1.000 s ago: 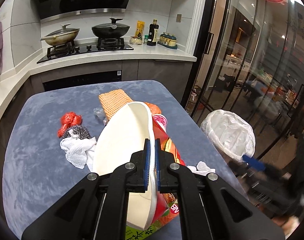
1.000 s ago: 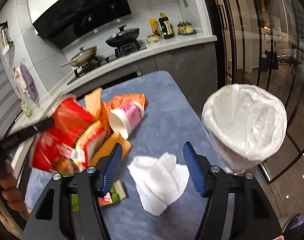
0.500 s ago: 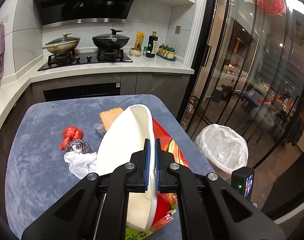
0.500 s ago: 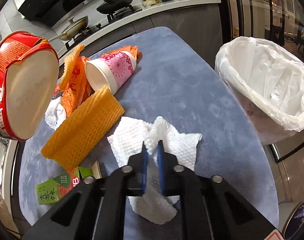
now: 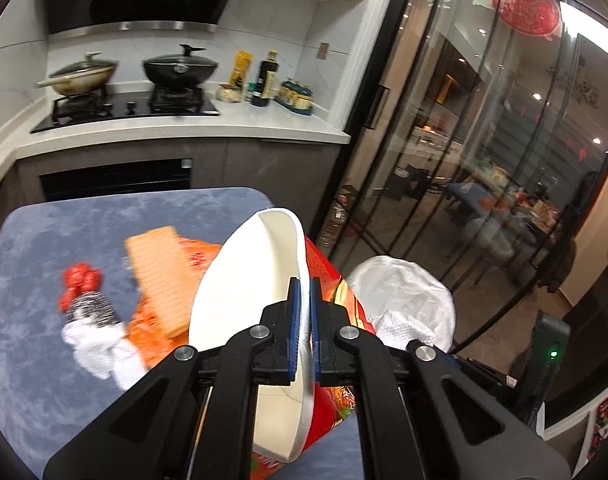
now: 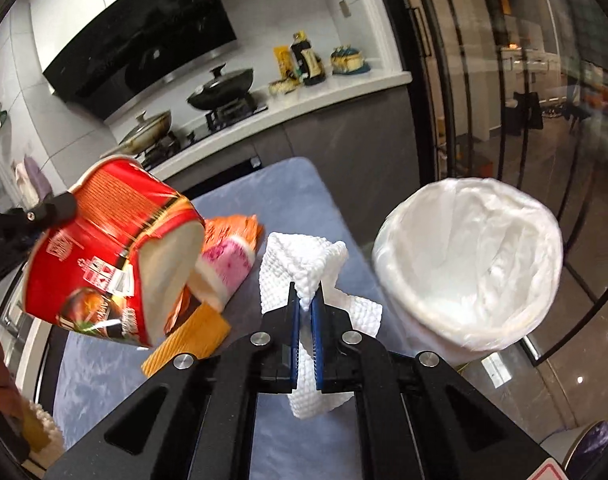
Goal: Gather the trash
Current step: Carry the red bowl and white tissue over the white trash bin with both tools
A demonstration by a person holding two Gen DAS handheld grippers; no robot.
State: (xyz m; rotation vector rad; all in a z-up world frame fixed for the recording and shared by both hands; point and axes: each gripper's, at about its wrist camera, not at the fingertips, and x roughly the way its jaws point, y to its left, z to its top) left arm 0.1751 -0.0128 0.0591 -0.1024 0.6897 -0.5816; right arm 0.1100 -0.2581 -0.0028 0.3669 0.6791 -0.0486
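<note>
Blue table [image 5: 44,360] clutter below: left gripper [image 5: 302,332] pinches the noodle tub [image 6: 116,256] by its rim, right gripper [image 6: 305,336] clamps a paper towel [image 6: 304,264], both aloft near the lined bin [image 6: 471,264], seemingly for dropping.

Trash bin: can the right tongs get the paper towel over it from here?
Probably yes. The right tongs are shut on the paper towel, lifted off the table, and the lined trash bin stands open just to the right with nothing between them.

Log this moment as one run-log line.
left tool: shut on noodle cup rim | right tool: shut on paper towel, lifted | lined bin: open
</note>
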